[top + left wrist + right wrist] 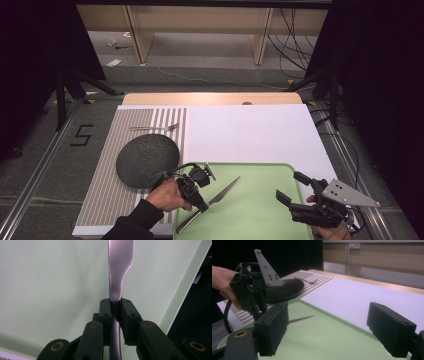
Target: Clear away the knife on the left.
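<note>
A metal table knife (224,191) points to the far right over the green tray (250,164). My left gripper (203,205) is shut on it where blade meets handle. In the left gripper view both jaws of that gripper (115,302) pinch the knife's neck, and the blade (120,265) runs ahead above the tray floor (50,277). Whether the knife rests on the tray or hangs just above it I cannot tell. My right gripper (290,185) is open over the tray's right side. Nothing is between its jaws (327,315), and past them is the serrated blade (302,319).
A dark round plate (147,157) sits on the striped placemat (105,190) left of the tray. A fork (155,128) lies at the mat's far end. A white sheet (250,132) covers the table beyond the tray. Trestle legs and cables stand past the far edge.
</note>
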Tool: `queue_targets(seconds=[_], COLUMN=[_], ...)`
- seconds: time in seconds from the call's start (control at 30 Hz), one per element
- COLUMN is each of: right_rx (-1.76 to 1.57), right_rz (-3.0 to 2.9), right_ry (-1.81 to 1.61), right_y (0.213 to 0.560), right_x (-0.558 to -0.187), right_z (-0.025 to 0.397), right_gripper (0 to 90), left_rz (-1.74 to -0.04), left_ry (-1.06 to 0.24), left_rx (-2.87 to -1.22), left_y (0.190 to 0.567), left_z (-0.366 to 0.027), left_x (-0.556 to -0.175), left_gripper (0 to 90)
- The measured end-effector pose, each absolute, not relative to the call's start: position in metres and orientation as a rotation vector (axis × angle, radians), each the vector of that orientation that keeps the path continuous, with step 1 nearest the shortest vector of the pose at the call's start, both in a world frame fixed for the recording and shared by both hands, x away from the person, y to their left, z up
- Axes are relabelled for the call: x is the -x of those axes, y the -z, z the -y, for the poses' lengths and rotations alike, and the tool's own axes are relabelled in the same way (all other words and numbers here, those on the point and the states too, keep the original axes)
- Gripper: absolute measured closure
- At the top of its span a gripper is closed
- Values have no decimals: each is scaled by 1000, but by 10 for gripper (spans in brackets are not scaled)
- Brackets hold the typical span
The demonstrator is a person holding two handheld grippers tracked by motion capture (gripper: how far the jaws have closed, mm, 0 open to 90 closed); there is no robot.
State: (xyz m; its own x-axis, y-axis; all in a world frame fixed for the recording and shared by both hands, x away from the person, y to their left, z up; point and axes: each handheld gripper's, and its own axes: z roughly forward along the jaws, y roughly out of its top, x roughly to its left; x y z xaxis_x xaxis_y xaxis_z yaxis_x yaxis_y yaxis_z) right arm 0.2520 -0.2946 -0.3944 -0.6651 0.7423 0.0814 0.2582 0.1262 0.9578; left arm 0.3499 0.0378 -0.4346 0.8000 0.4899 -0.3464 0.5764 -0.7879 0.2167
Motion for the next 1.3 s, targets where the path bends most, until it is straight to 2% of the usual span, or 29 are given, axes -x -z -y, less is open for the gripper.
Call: queue_targets(seconds=[0.2,0.87,0.93,0.97,1.03,1.07,1.1,1.13,1.3], right_rx=[-966,-960,-959,-959,-960,-960,-961,-961,-959], right_rz=[-1996,-2000,-2002,-2004,-2005,-2005,-2005,-2005,-2009], right_ry=[-1557,-1557,-1557,-1555,-1559,-1559,-1557,-1556,-1550], right_y=[394,394,394,394,394,394,394,394,394], right_x=[-252,-252,-252,-252,-252,-252,-252,-252,-251], right_z=[294,294,294,294,294,294,294,294,293], right_gripper=[185,187,188,188,188,188,189,189,189], left_rz=[-848,-949,-936,-934,-904,-884,-857,-840,-783], left_ry=[436,458,478,477,439,412,387,370,293], left_rx=[-2688,-2674,-2655,-2639,-2625,-2616,-2605,-2600,-2597], left_y=[445,460,458,456,450,447,444,442,439], left_z=[-32,-37,-39,-40,-42,-42,-42,-42,-34], left_x=[-353,-357,-358,-358,-356,-355,-353,-352,-344], left_gripper=[799,786,730,730,655,655,575,540,474])
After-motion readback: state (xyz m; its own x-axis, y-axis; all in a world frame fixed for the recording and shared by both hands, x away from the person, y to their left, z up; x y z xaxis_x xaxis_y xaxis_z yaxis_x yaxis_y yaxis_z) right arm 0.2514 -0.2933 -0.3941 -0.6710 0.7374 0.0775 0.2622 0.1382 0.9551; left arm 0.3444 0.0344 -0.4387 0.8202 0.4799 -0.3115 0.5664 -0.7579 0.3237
